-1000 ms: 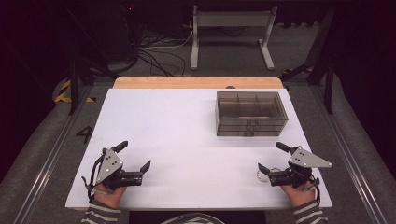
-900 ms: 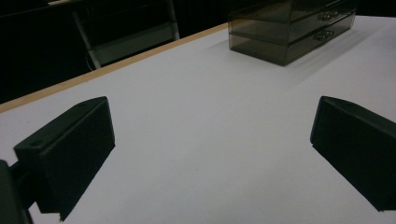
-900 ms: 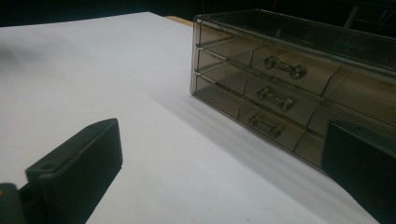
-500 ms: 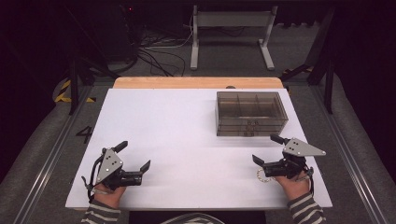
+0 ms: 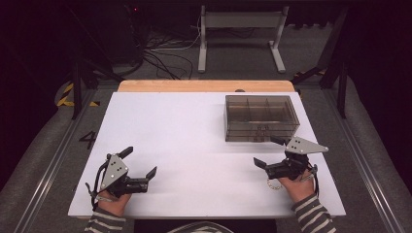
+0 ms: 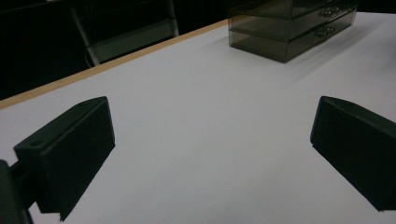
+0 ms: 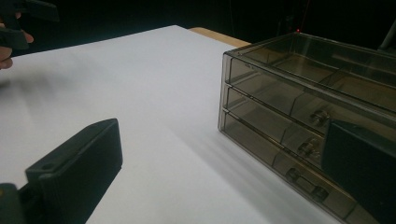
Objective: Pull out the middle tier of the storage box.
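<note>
A smoky see-through drawer box [image 5: 261, 118] stands on the white table [image 5: 184, 141] at the back right; it has three drawers with small knobs [image 7: 317, 116]. My right gripper [image 5: 266, 150] hovers just in front of the box, open and holding nothing. In the right gripper view the box [image 7: 303, 93] lies close ahead on the right, past the gripper [image 7: 219, 158], and its right jaw overlaps the lower drawers. My left gripper [image 5: 141, 160] rests open near the front left corner, far from the box [image 6: 289, 28]. Nothing sits between the left gripper [image 6: 210, 140] jaws.
A wooden strip [image 5: 204, 86] runs along the table's far edge. Behind it on the floor stand a metal frame [image 5: 240, 29] and loose cables [image 5: 160, 48]. The other hand [image 7: 11, 32] shows far off in the right gripper view. Bare white tabletop spreads between the grippers.
My right gripper has moved forward and a little left, closer to the drawer box front. The left gripper has stayed where it was.
</note>
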